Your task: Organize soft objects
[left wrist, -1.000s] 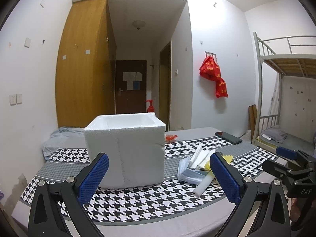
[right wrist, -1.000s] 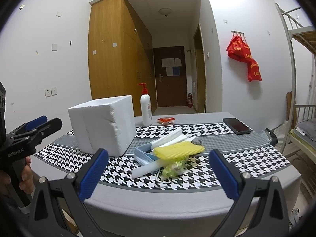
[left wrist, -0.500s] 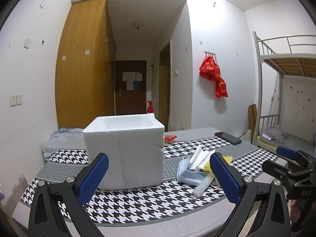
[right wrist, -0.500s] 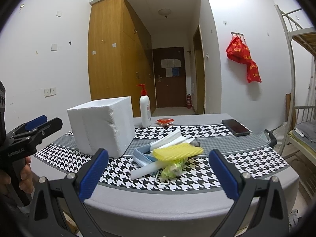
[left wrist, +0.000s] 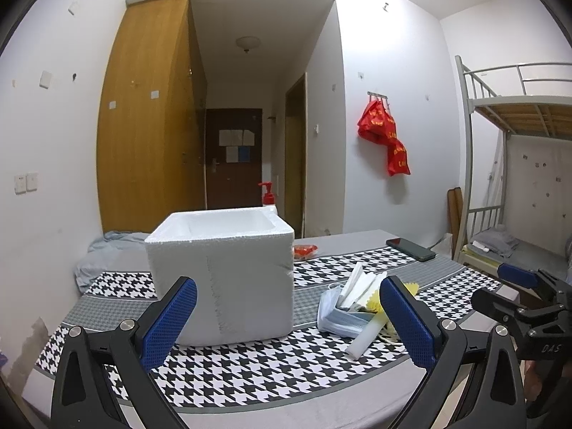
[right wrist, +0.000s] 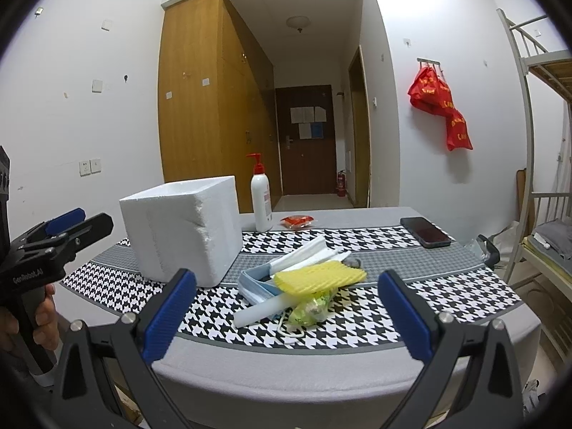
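A white foam box [left wrist: 221, 279] [right wrist: 182, 232] stands open-topped on the houndstooth cloth. Right of it lies a pile of soft things: a yellow ribbed foam pad [right wrist: 318, 277], a blue face mask [left wrist: 339, 316] [right wrist: 255, 286], white foam strips [left wrist: 361, 280] [right wrist: 304, 254], a white foam rod [right wrist: 261, 312] and a green wrapped item [right wrist: 311, 307]. My left gripper [left wrist: 286, 325] is open and empty, in front of the box. My right gripper [right wrist: 286, 316] is open and empty, facing the pile from the table's near edge.
A pump bottle [right wrist: 261, 202] stands behind the box, with a red packet [right wrist: 296, 221] beside it. A black phone [right wrist: 425, 231] lies at the far right of the table [right wrist: 321, 371]. A bunk bed [left wrist: 518, 178] stands to the right, a grey cloth [left wrist: 107, 250] at the far left.
Both views have shifted only slightly; the left gripper has drifted a little, so the box sits marginally lower and further left. Nothing on the table has moved.
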The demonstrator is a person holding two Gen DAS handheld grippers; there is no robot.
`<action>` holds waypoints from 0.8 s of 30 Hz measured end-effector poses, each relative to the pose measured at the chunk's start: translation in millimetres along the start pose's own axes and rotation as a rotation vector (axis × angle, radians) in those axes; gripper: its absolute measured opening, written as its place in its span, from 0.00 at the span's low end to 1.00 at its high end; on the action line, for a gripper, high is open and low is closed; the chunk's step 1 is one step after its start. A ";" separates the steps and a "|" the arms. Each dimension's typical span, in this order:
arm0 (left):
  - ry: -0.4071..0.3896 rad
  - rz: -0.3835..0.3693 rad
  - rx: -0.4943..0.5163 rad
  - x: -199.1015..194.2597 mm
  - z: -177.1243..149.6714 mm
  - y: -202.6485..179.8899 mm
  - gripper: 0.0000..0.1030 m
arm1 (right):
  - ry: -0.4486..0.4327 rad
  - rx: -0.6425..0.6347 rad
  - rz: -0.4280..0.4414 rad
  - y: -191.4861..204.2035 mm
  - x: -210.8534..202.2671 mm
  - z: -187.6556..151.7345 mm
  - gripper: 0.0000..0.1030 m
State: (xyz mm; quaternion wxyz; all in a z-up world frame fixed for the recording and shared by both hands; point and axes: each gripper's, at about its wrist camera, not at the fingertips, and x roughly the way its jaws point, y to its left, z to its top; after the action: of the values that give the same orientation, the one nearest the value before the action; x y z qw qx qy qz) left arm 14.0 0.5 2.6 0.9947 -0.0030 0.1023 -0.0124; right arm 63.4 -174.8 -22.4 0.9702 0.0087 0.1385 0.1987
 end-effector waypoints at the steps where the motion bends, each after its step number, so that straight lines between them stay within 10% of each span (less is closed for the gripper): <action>1: 0.001 0.000 0.003 0.7 0.0 -0.3 0.99 | 0.001 0.000 0.001 0.1 0.8 0.0 1.00; 24: 0.134 -0.106 0.042 63.2 0.1 -24.7 0.99 | 0.066 0.028 -0.053 -31.7 41.8 5.6 1.00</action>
State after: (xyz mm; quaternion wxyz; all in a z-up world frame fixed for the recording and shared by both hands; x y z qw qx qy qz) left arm 75.2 -25.8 -10.0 0.9834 0.0134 0.1680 -0.0674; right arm 113.9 -187.6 -30.4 0.9699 0.0119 0.1731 0.1711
